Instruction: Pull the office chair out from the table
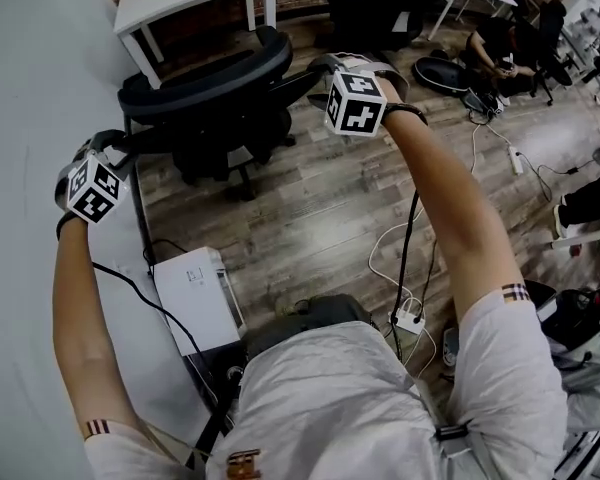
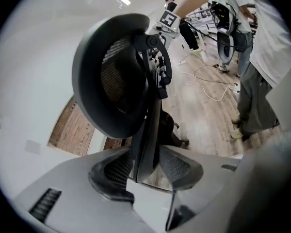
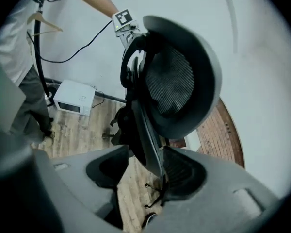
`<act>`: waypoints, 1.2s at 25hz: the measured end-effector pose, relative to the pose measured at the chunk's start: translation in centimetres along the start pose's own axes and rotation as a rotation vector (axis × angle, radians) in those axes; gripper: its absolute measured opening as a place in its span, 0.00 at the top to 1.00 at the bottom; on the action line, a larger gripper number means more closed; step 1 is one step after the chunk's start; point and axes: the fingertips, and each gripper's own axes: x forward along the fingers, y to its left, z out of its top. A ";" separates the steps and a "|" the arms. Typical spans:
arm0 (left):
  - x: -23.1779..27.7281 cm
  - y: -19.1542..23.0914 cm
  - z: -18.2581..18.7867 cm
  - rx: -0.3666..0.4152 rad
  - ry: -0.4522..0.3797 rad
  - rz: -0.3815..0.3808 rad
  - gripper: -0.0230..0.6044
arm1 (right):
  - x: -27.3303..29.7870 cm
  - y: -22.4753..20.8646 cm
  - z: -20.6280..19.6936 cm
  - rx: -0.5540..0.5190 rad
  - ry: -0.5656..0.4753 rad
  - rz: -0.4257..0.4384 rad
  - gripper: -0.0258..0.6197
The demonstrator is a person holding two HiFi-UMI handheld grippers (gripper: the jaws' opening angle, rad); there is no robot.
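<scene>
Office chair (image 1: 212, 86) is parked just off the grey table (image 1: 30, 118), not tucked under it, so it's judged pretty much pulled out. Its backrest rim (image 2: 148, 130) is straddled from both sides so the pull stays even. Left gripper (image 2: 148, 168) is spread slightly, pads close to the rim; right gripper (image 3: 144, 169) is spread wider. That gap is shown only in the gripper views; the table only in the head view.
</scene>
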 end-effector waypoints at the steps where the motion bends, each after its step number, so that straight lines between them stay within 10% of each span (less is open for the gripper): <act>1: -0.6 0.2 0.5 -0.033 -0.018 0.017 0.69 | -0.6 -0.1 0.0 0.029 -0.016 -0.008 0.62; 16: -14.8 -6.2 14.7 -0.708 -0.658 0.303 0.79 | -14.4 4.7 5.6 0.451 -0.548 -0.183 0.87; 30: -19.7 -12.3 23.8 -0.834 -0.885 0.285 0.96 | -19.8 10.7 10.8 0.664 -0.802 -0.172 0.96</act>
